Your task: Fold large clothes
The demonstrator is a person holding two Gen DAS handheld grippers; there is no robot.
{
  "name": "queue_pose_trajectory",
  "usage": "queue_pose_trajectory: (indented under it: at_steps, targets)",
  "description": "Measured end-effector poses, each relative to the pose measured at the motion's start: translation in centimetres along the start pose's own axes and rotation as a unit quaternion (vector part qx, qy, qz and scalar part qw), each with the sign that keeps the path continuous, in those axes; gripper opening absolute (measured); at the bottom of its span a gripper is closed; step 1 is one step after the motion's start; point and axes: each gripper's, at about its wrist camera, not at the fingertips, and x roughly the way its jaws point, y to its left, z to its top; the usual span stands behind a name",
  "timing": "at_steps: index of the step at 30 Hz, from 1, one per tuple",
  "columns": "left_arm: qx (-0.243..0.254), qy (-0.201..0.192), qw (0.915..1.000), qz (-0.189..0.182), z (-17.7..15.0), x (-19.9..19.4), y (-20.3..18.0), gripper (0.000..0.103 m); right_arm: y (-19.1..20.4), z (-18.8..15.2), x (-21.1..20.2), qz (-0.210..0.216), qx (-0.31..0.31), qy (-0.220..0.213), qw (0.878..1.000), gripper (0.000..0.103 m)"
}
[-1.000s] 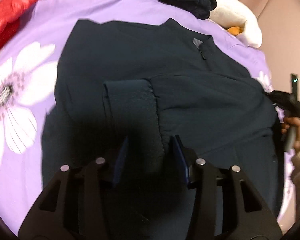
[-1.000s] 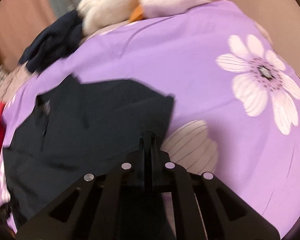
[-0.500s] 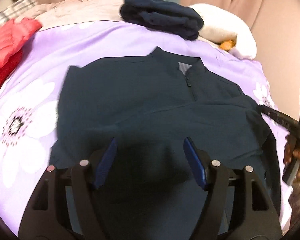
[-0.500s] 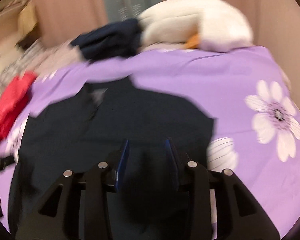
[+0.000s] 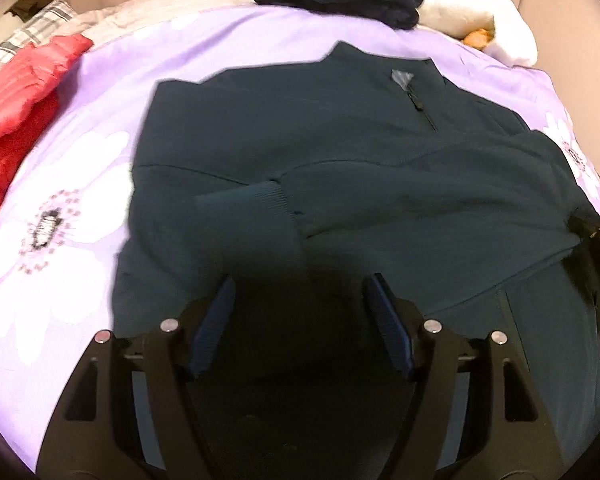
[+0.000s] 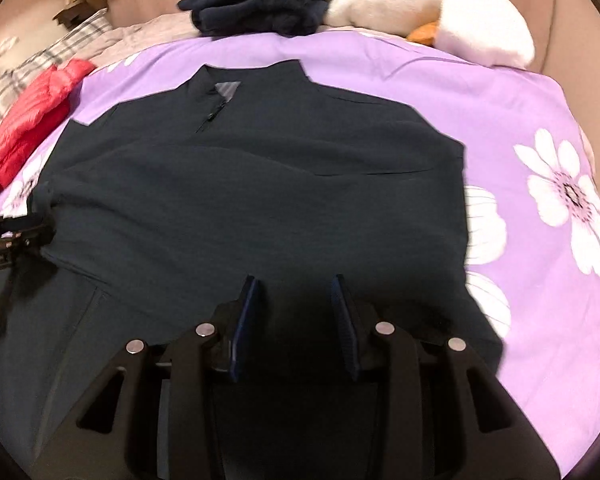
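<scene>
Purple flowered bedspread (image 5: 220, 56) carries a red garment (image 5: 16, 92) at far left, then the dark jacket (image 5: 340, 168) spread flat. Left gripper (image 5: 300, 300) and right gripper (image 6: 296, 300) hover over its near hem, jaws apart and having just opened, nothing between them.

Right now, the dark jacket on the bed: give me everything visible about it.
The dark jacket lies flat, front up, on the purple floral bedspread. Dark teal-navy, matte woven-looking fabric, stand collar, short zip at the neck with grey lining showing. One sleeve is folded across the chest, its ribbed cuff on top. Both grippers hover above its lower half, open, with nothing between the jaws.
</scene>
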Motion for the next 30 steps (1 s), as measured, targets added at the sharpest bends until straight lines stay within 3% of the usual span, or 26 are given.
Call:
queue_pose_trajectory:
  at_steps: [3,8,9,13,15,18,23,27,30]
  targets:
    - [-0.006,0.004,0.9999,0.008,-0.1,0.4,0.5,0.076,0.7,1.1,-0.9,0.015,0.002,-0.03,0.999,0.041]
    - [-0.034,0.017,0.9992,-0.015,-0.9,1.2,1.5,0.079,1.4,0.2,2.9,-0.005,0.001,0.021,1.0,0.042]
    - [-0.036,0.018,0.999,-0.018,-0.9,1.2,1.6,0.079,1.3,-0.1,2.8,-0.001,0.004,0.012,1.0,0.043]
    - [-0.051,0.018,0.9984,-0.016,-1.0,-0.2,2.2,0.081,0.6,0.0,1.2,0.01,0.037,0.013,0.999,0.044]
    - [-0.056,0.0,0.9984,-0.011,-1.3,-1.8,2.0,0.084,1.4,-0.2,-0.7,0.019,0.024,-0.008,0.999,0.047]
    - [-0.044,-0.027,0.9986,-0.009,-1.5,-3.3,0.6,0.088,3.6,-0.4,-1.8,0.028,-0.008,-0.027,0.999,0.058]
    - [-0.005,-0.041,0.9991,-0.005,0.2,-3.2,-2.9,0.088,6.9,1.1,-1.1,0.038,-0.021,-0.039,0.998,0.058]
    - [0.006,-0.015,0.9998,-0.006,1.4,-0.6,-4.9,0.088,8.7,3.3,2.0,0.047,0.001,-0.027,0.999,0.058]
    - [0.031,0.016,0.9991,0.024,0.9,2.2,-5.9,0.09,9.5,3.4,4.9,0.032,-0.012,0.006,0.999,0.058]
